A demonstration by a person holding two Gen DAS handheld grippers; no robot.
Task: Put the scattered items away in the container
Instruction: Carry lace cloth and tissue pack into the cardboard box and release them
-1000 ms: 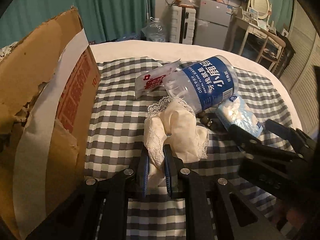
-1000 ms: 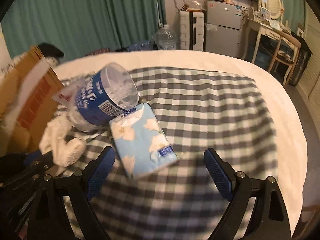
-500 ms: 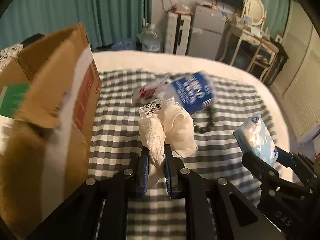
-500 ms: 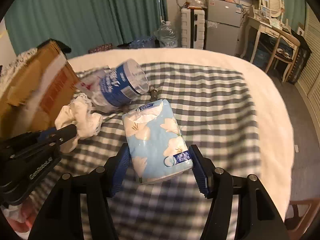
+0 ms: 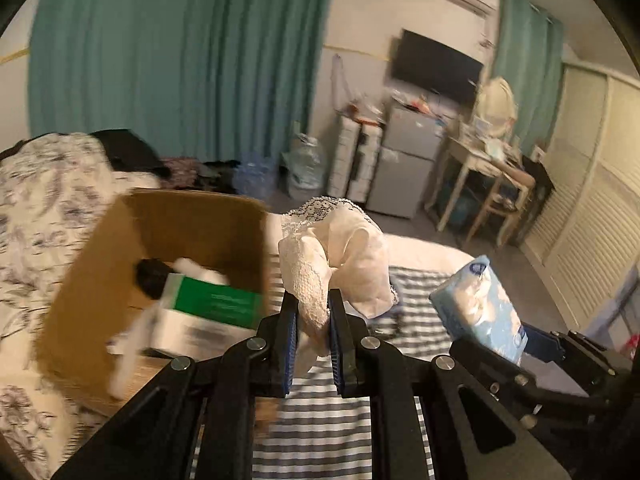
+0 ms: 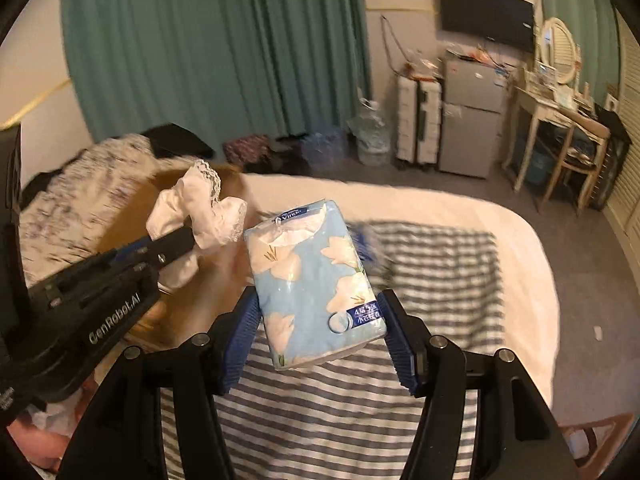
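My left gripper [image 5: 313, 320] is shut on a cream lace-trimmed cloth [image 5: 340, 252] and holds it in the air just right of the open cardboard box [image 5: 100, 288]. The cloth also shows in the right wrist view [image 6: 200, 212], above the box [image 6: 132, 216]. My right gripper [image 6: 320, 332] is shut on a light blue flowered tissue pack [image 6: 312, 280] and holds it above the checked blanket [image 6: 432, 268]. The pack also shows at the right of the left wrist view [image 5: 480, 304].
The box holds a green-and-white carton [image 5: 208, 308] and a black item [image 5: 152, 276]. A floral quilt [image 5: 40, 200] lies left of the box. Beyond the bed stand a small fridge [image 6: 472, 112], a water jug [image 6: 372, 136] and a dressing table [image 6: 560, 112].
Both grippers have risen from the blanket with their loads. The left one has swung left toward the box, whose inside now shows. The bottle and sachet have dropped out of view.
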